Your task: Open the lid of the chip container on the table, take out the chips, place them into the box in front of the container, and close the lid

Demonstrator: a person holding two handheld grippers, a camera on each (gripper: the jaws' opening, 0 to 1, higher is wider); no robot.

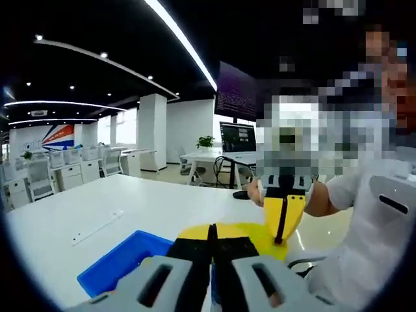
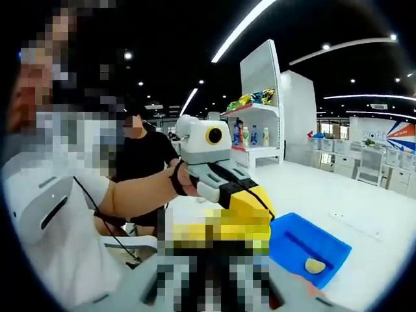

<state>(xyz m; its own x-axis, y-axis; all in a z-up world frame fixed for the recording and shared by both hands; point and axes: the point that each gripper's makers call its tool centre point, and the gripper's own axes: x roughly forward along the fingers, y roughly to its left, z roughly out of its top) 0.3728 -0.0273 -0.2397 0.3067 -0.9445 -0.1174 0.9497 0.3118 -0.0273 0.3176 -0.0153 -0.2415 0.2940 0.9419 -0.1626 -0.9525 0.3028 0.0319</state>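
Observation:
The yellow chip container point(image 1: 244, 235) hangs over the white table, between both grippers. My left gripper point(image 1: 212, 229) has its black pads pressed together on the container's near edge. From the right gripper view the left gripper point(image 2: 244, 195) pinches the yellow container point(image 2: 227, 231) from above. My right gripper point(image 1: 284, 227) comes in from the right, with a black finger clamped across a yellow part. I cannot tell which part is the lid. The blue box point(image 1: 117, 263) lies on the table below, and one chip point(image 2: 315, 265) rests in the blue box point(image 2: 292, 237).
The white table point(image 1: 130, 205) carries a thin white strip point(image 1: 97, 227). A laptop point(image 1: 238, 140) stands on a far desk. A person in a black shirt point(image 2: 146, 156) sits behind. A shelf with goods point(image 2: 253, 104) and office desks point(image 1: 39, 175) stand further off.

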